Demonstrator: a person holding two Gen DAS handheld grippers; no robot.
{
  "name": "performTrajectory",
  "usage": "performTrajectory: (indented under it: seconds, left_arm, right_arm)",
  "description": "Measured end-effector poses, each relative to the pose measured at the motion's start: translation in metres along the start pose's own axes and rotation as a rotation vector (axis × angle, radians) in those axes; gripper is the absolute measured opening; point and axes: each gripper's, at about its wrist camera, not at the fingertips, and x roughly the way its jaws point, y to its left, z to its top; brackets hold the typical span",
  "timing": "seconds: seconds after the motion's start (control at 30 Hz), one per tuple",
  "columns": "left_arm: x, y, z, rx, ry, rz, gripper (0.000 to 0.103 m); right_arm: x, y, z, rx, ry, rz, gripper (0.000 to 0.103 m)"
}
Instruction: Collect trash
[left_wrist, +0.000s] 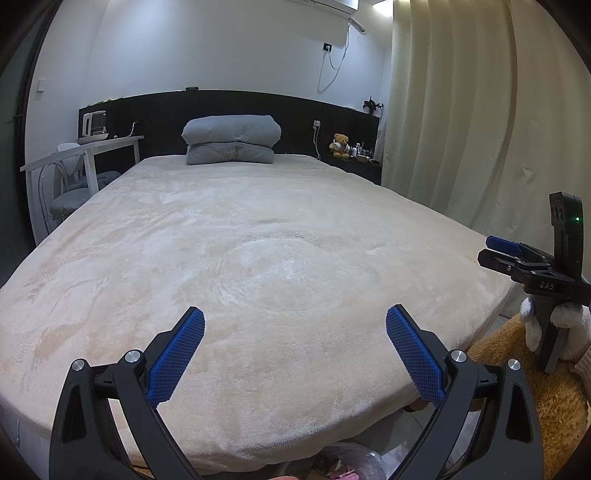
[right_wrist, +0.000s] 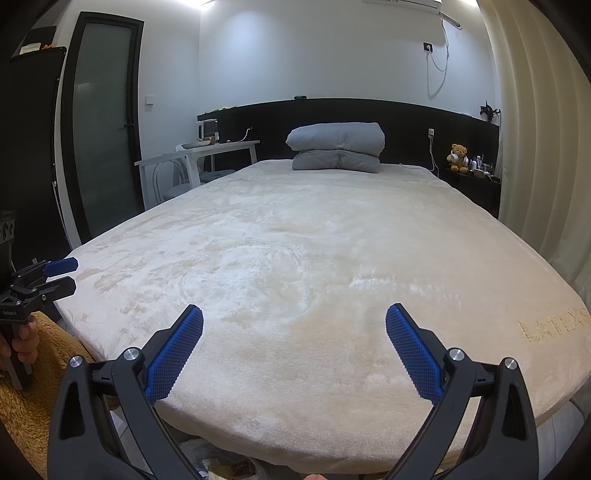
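My left gripper (left_wrist: 295, 354) is open and empty, held over the foot end of a bed with a cream fleece cover (left_wrist: 258, 240). My right gripper (right_wrist: 294, 354) is also open and empty over the same bed (right_wrist: 314, 240). The right gripper shows in the left wrist view (left_wrist: 495, 251) at the right edge, and the left gripper shows in the right wrist view (right_wrist: 62, 275) at the left edge. A clear plastic bag with scraps (left_wrist: 347, 463) lies on the floor below the bed's foot; it also shows in the right wrist view (right_wrist: 229, 463). No trash shows on the bed.
A folded grey duvet (left_wrist: 231, 140) lies at the black headboard (left_wrist: 258, 107). A white desk with a kettle (left_wrist: 94, 125) and a chair (left_wrist: 66, 188) stand left. A teddy bear (left_wrist: 340, 146) sits on the right nightstand. Curtains (left_wrist: 480, 110) hang right. A dark door (right_wrist: 103, 122) is at left.
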Motion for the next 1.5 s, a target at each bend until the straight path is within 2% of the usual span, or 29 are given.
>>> performTrajectory:
  seconds: [1.5]
  left_arm:
    - [-0.0023, 0.0009, -0.0005, 0.010, -0.006, -0.001, 0.097]
  right_arm:
    - [0.0017, -0.0002, -0.0034, 0.001, 0.006, -0.007, 0.098]
